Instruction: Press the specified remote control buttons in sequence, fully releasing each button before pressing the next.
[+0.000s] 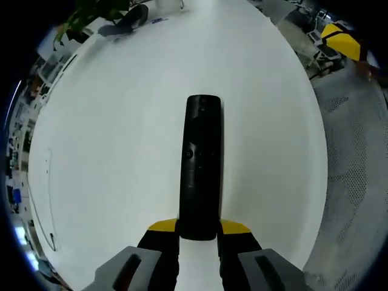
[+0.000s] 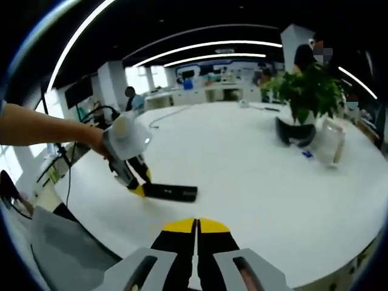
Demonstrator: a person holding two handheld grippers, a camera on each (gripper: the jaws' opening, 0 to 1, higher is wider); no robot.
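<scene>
Left gripper view looks down along my left gripper (image 1: 198, 230), whose yellow-tipped jaws stand narrow and clamp the near end of the remote (image 1: 202, 163). The remote is long and black, lies flat on the white table (image 1: 109, 139) and points straight away from me, its buttons facing up. At the far left of the table sit a dark headset (image 1: 128, 21) and a green plant (image 1: 91, 13) just beside it. To the right, past the table's edge, the floor (image 1: 357, 157) is grey and speckled. In the right gripper view my right gripper (image 2: 196, 225) hangs above the near edge of the table (image 2: 254, 182), its two yellow tips pressed together with nothing between them. Well apart from it, to the left, I see my left gripper (image 2: 140, 189) held in my hand (image 2: 100, 140), its tips at the end of the remote (image 2: 173, 192), which rests on the table top. Far right stand the plant (image 2: 310, 90), the headset (image 2: 295, 134) and a clear bag (image 2: 328, 142).
</scene>
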